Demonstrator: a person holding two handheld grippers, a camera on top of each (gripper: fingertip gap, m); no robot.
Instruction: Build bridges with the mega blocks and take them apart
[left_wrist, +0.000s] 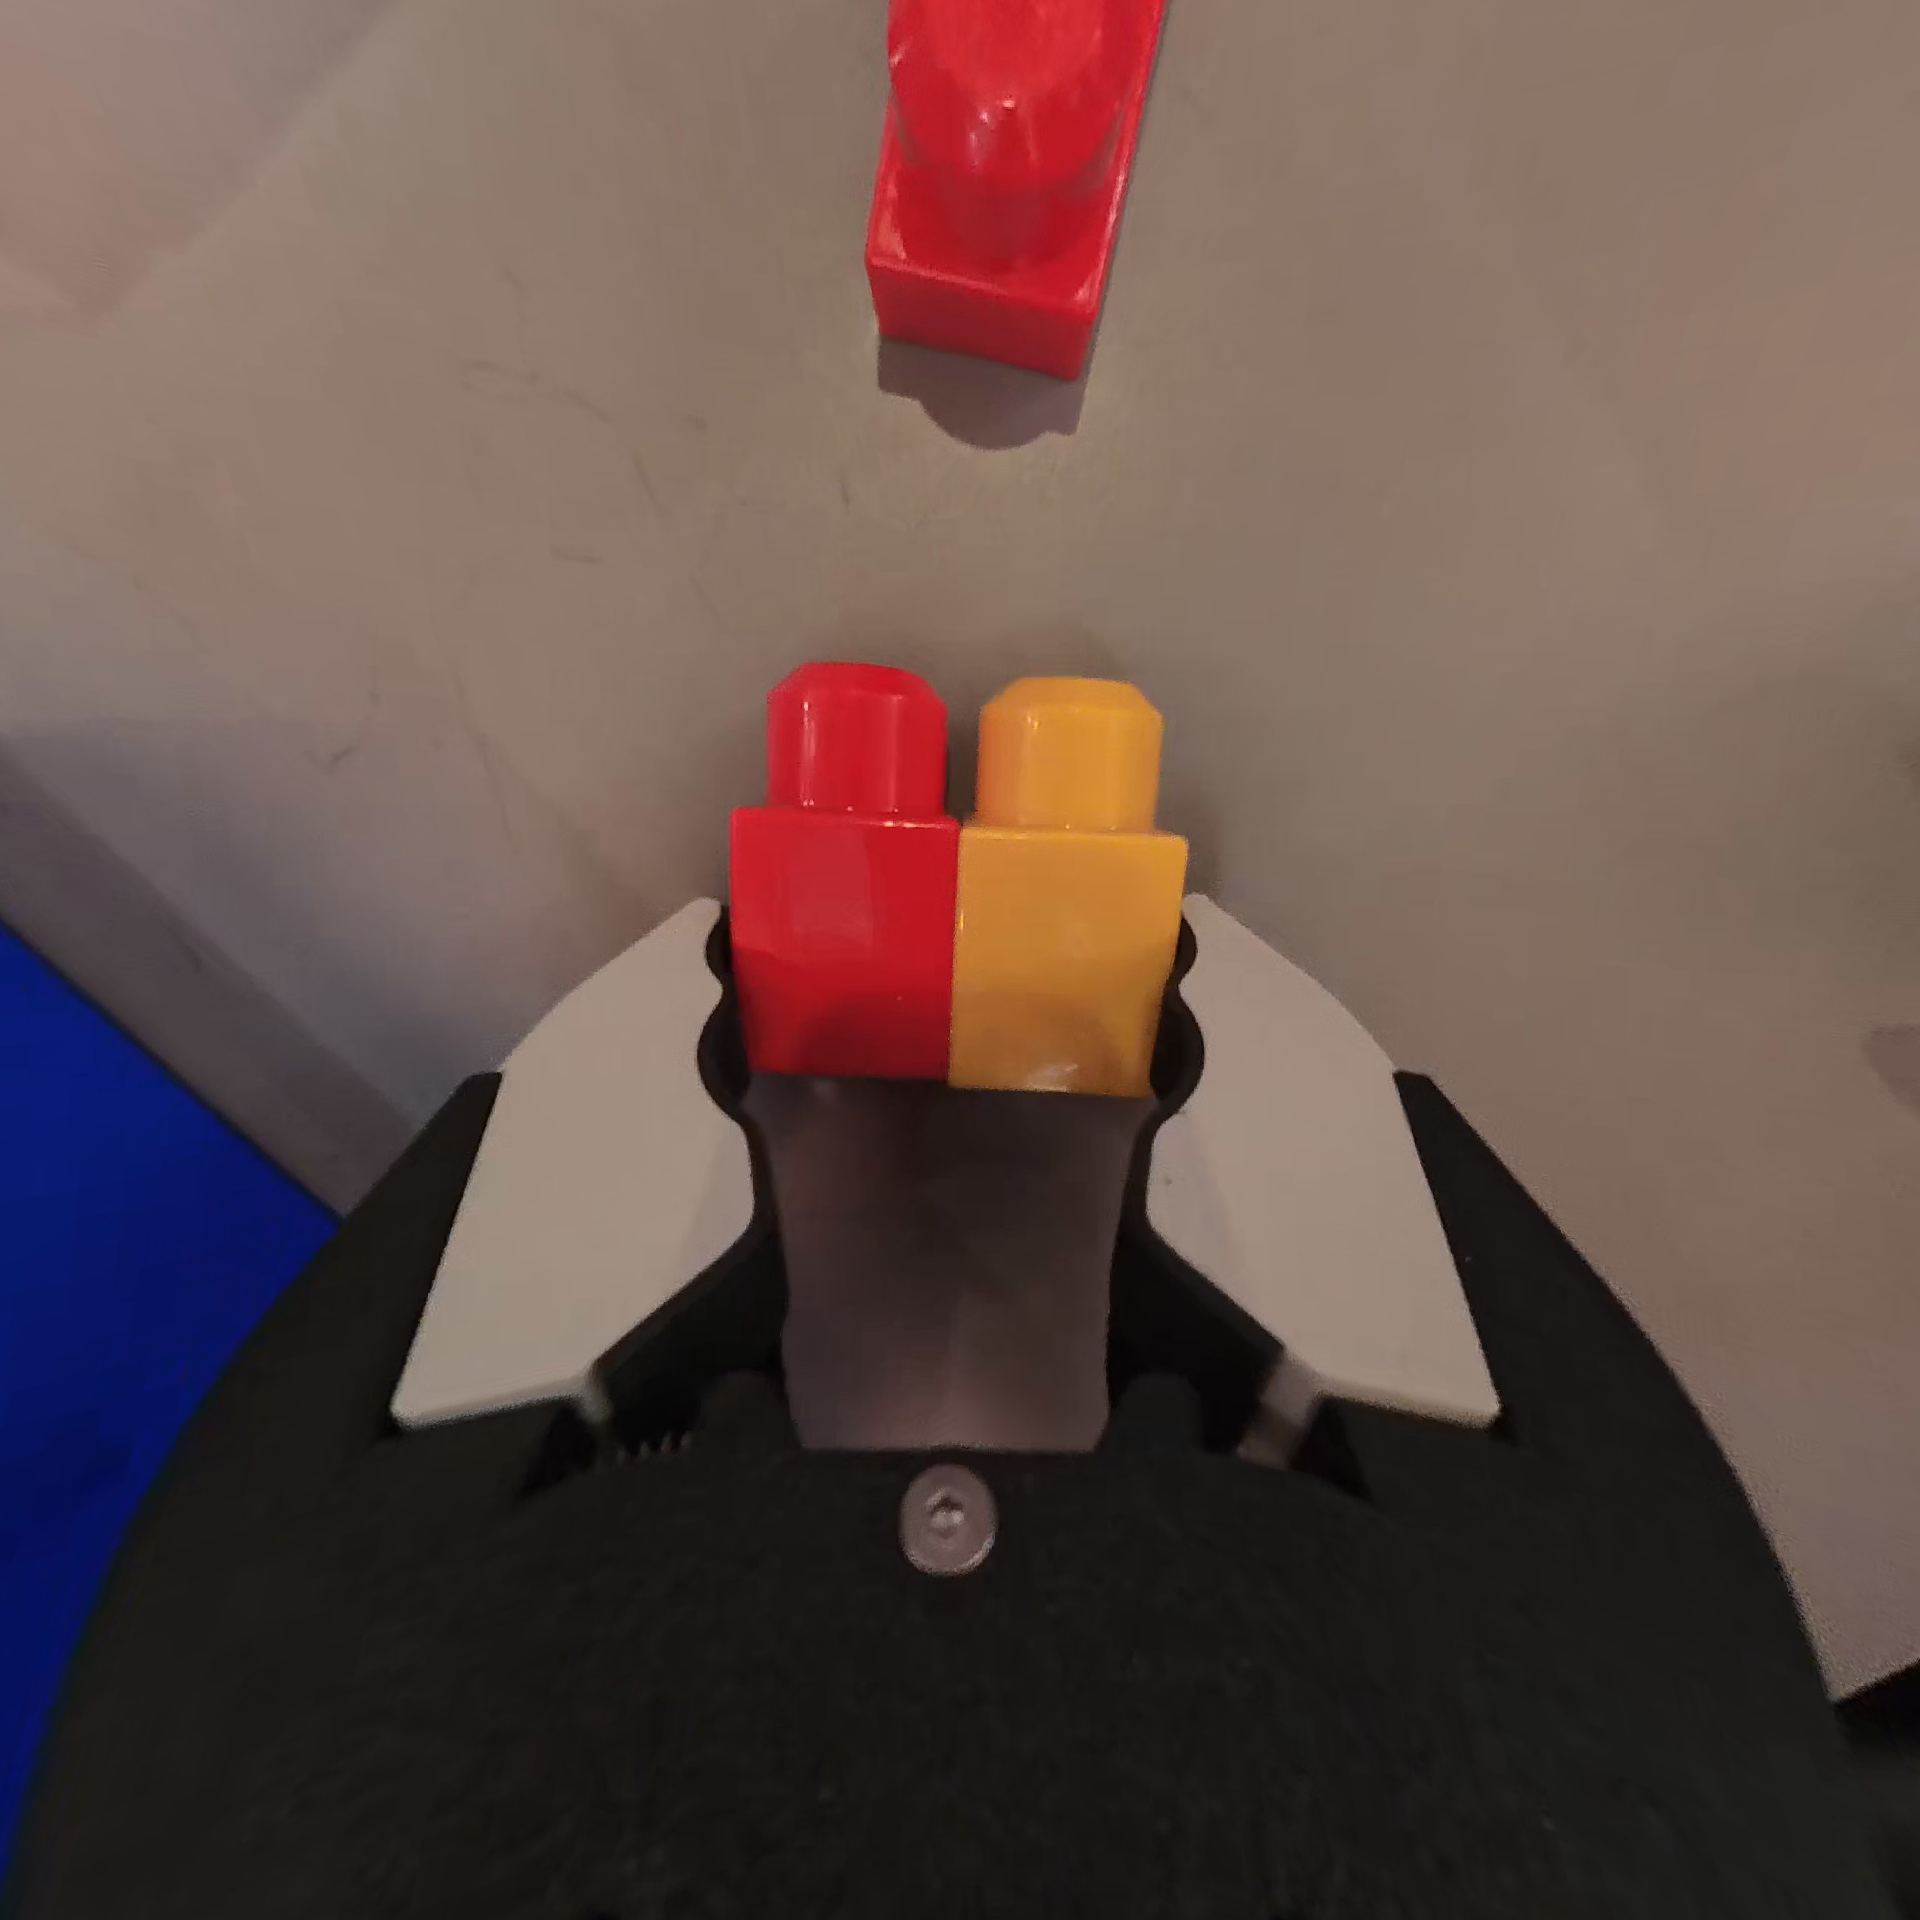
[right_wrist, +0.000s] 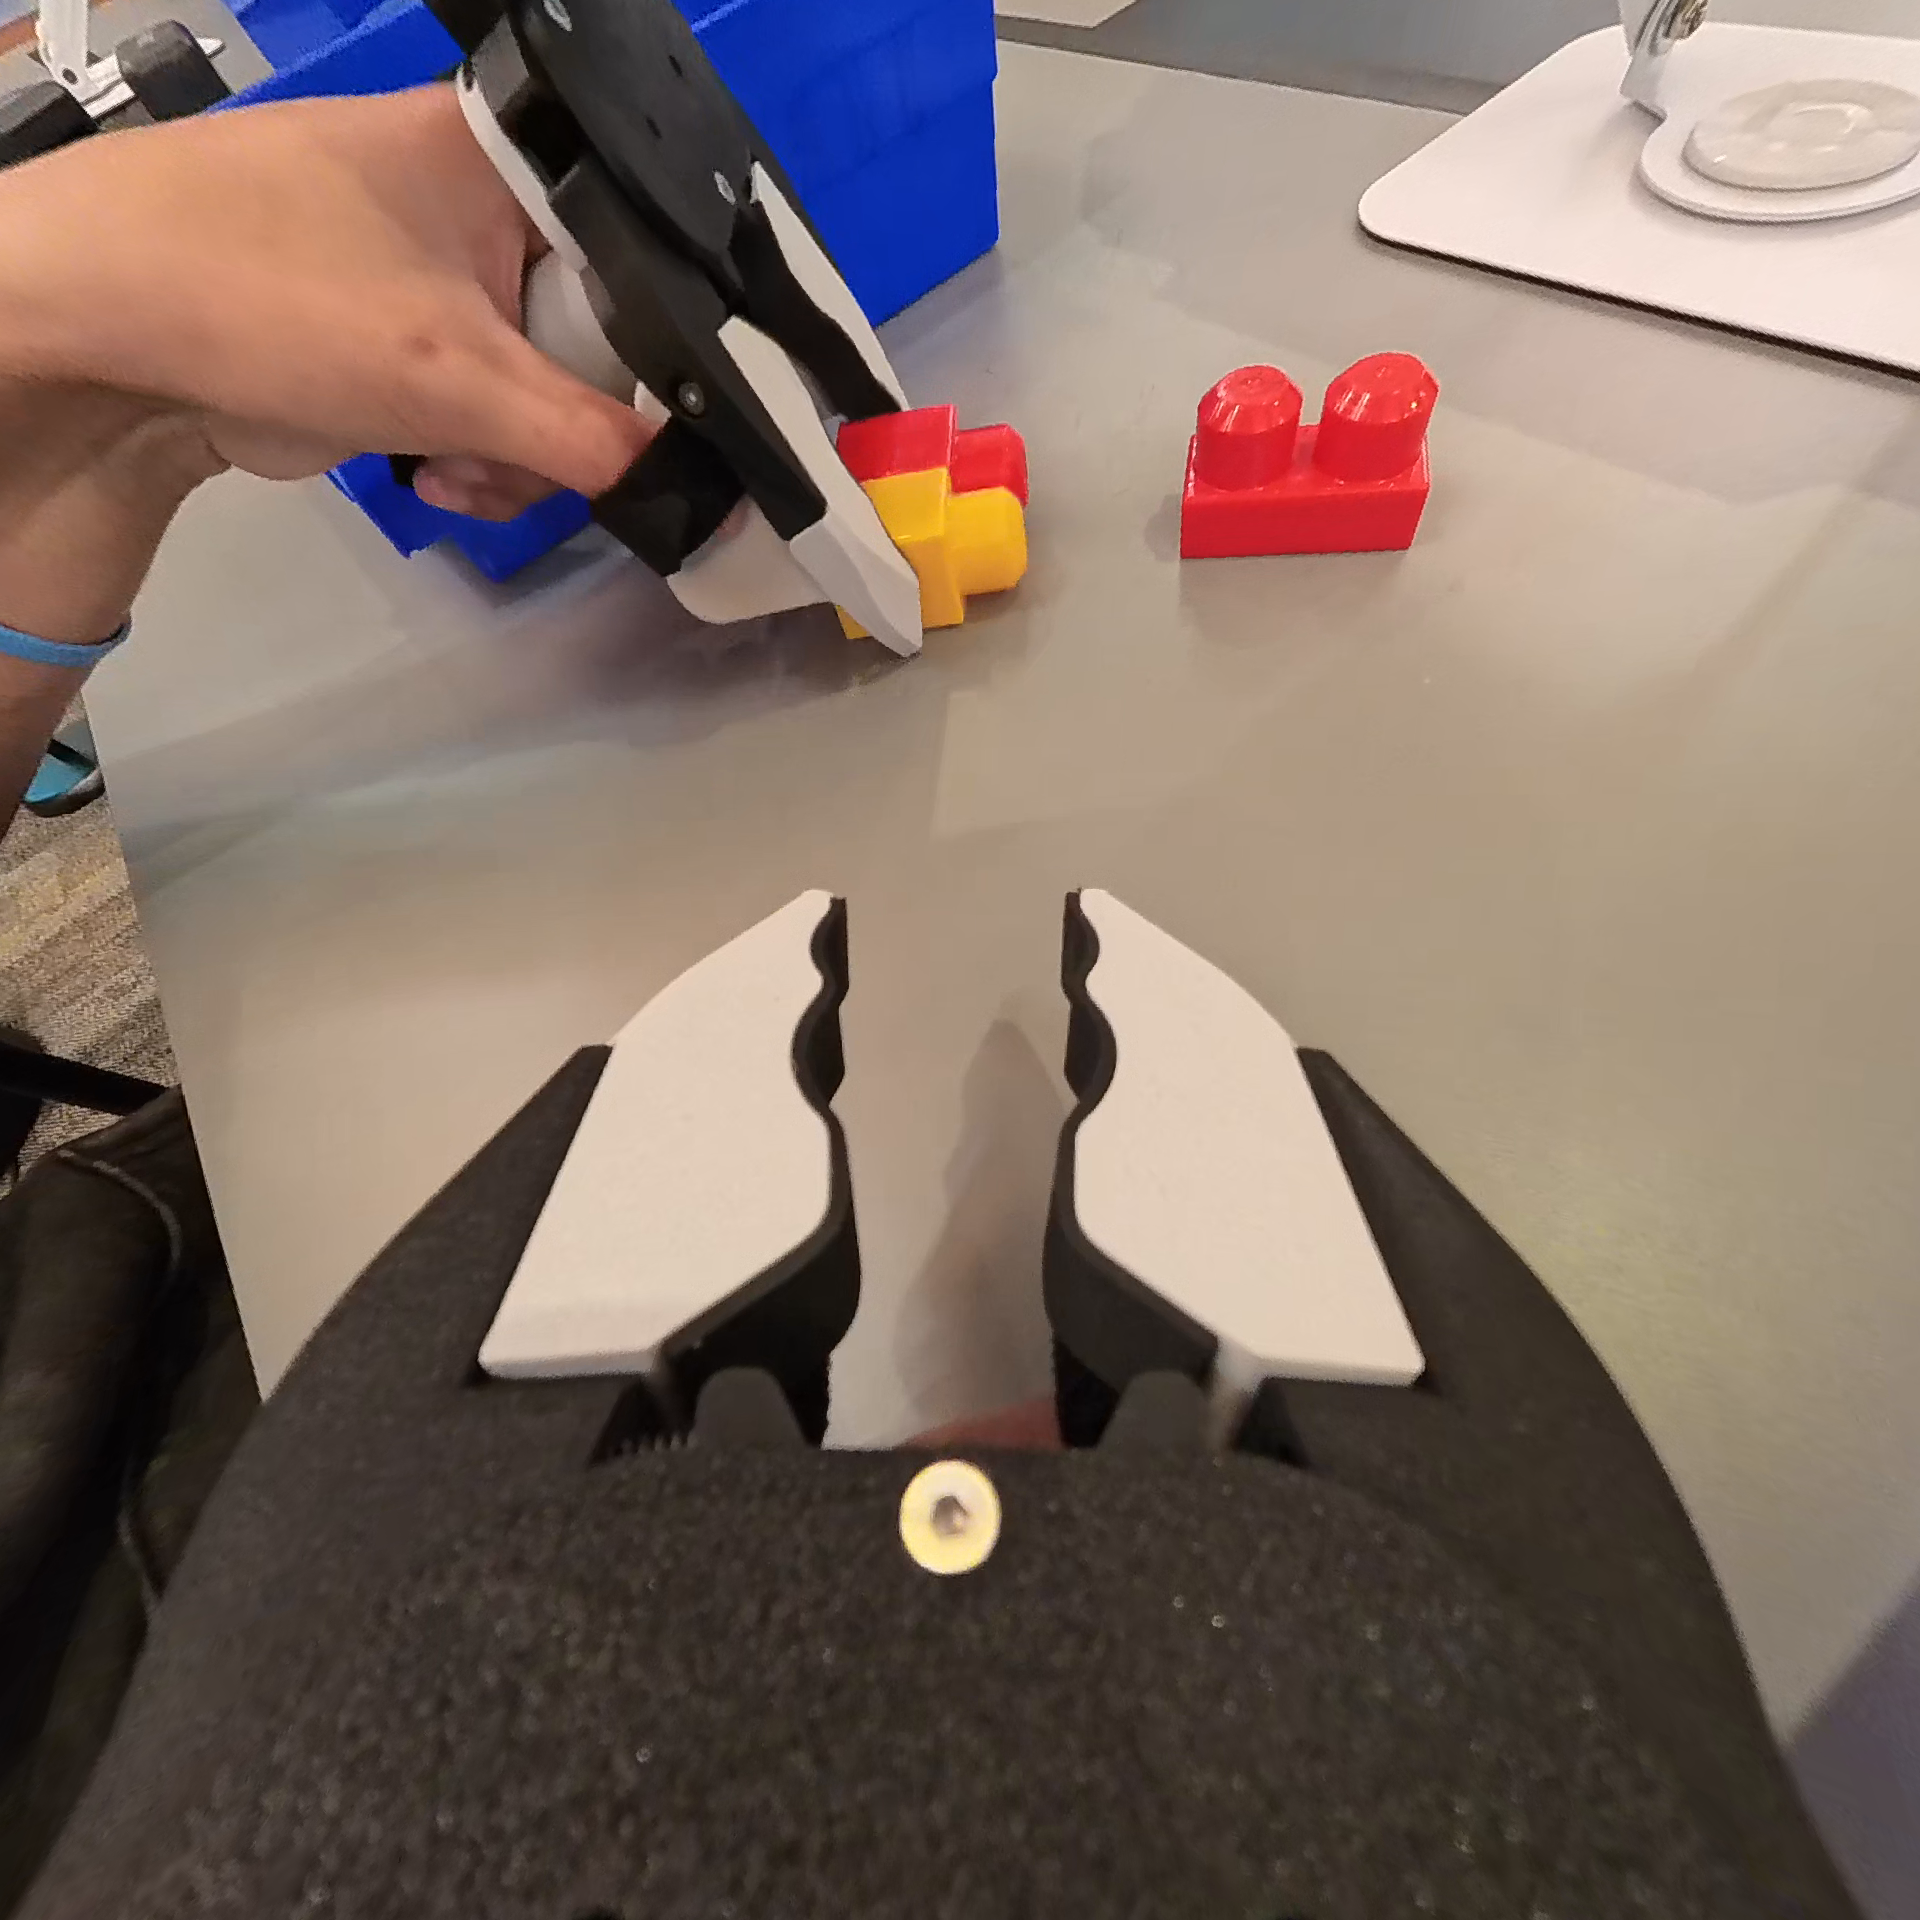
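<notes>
My left gripper (left_wrist: 956, 935) is shut on a small red block (left_wrist: 844, 935) and a small yellow block (left_wrist: 1065, 956), held side by side with their studs pointing away from me. In the right wrist view the left gripper (right_wrist: 883, 540) holds the red block (right_wrist: 935, 447) above the yellow block (right_wrist: 956, 551), low over the grey table (right_wrist: 1351, 831), studs pointing right. A red two-stud block (right_wrist: 1304, 468) stands on the table to their right; it also shows in the left wrist view (left_wrist: 1003, 177). My right gripper (right_wrist: 956, 914) is open and empty, near the table's front.
A blue bin (right_wrist: 883, 156) stands at the back left, behind the left gripper; its corner shows in the left wrist view (left_wrist: 114, 1195). A white pad (right_wrist: 1558, 218) with a white stand lies at the back right. The table's left edge (right_wrist: 135, 810) drops to carpet.
</notes>
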